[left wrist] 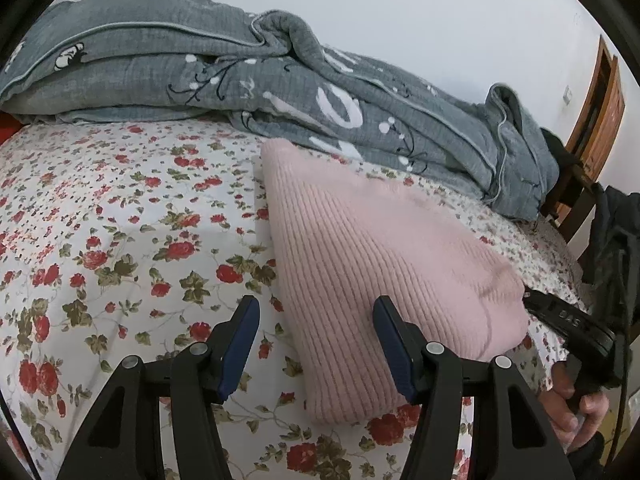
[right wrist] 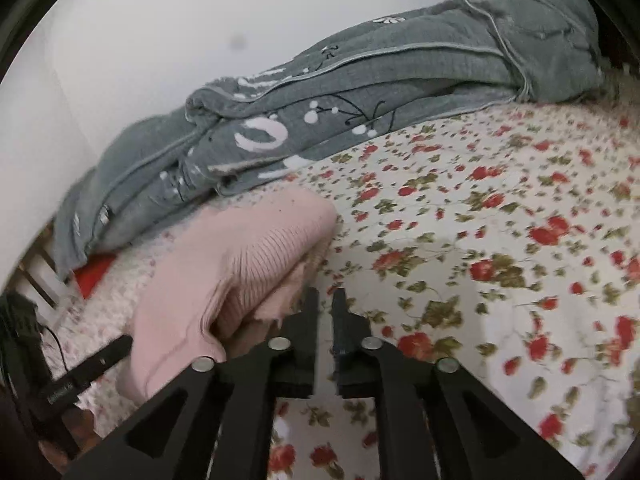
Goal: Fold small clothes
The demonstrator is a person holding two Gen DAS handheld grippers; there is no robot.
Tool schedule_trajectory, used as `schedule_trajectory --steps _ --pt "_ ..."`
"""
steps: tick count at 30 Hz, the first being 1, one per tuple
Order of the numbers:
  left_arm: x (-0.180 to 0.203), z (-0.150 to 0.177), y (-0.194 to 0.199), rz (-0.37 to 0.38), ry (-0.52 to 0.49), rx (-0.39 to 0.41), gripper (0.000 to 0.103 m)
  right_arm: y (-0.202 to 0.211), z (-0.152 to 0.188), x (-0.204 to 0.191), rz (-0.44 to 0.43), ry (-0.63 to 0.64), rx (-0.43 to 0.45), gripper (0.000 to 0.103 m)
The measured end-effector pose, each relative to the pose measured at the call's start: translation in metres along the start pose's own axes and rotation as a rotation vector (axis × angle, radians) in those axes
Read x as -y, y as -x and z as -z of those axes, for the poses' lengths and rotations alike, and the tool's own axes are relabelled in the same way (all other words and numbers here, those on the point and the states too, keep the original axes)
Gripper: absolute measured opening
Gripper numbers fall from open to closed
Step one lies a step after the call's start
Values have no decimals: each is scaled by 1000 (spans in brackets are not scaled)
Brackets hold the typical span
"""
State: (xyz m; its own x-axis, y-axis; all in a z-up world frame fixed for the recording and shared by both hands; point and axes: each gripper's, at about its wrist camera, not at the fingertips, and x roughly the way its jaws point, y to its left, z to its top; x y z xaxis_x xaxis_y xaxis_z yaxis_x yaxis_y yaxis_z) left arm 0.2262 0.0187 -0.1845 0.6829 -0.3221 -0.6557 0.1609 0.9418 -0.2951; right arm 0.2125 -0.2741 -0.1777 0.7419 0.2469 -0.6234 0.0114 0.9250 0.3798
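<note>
A pink ribbed knit garment [left wrist: 360,248] lies folded on the floral bedsheet [left wrist: 100,220]. My left gripper [left wrist: 316,312] is open and empty, its right finger over the garment's near edge and its left finger over the sheet. In the right wrist view the same pink garment [right wrist: 248,256] lies left of centre, with layered folded edges facing me. My right gripper [right wrist: 326,300] has its jaws nearly together with a narrow gap, and nothing shows between them. It sits just right of the garment's near corner, above the sheet [right wrist: 500,240].
A rumpled grey quilt [left wrist: 240,76] with white print lies along the wall behind the garment; it also shows in the right wrist view [right wrist: 340,112]. A wooden door [left wrist: 600,112] and dark clothing [left wrist: 616,240] stand at the right. The other gripper's body [left wrist: 572,324] and a hand show at right.
</note>
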Motion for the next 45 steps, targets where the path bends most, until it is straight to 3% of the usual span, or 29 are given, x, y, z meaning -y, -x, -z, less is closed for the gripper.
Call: schedule_trajectory --steps 3,9,15,17,19,22,28,45 --pt "5 2 -1 -23 -28 -11 57 11 3 -6 67 60 2 30" --pt "7 23 16 -25 -16 -55 59 46 16 -22 95 138 -49 44" --pt "31 24 63 -108 -48 -41 59 96 19 -51 131 214 -44 60" --pt "39 19 84 -106 -47 -42 60 114 20 -62 148 237 -30 71" --pt "47 16 105 -124 -48 -18 72 134 21 -72 180 253 1 90" --pt "59 15 136 -156 -66 21 82 163 23 -81 187 255 50 97" --pt "78 18 179 -227 -97 69 92 199 24 -87 216 268 63 102" --pt "97 32 213 -253 -105 110 92 244 35 -83 234 272 87 103"
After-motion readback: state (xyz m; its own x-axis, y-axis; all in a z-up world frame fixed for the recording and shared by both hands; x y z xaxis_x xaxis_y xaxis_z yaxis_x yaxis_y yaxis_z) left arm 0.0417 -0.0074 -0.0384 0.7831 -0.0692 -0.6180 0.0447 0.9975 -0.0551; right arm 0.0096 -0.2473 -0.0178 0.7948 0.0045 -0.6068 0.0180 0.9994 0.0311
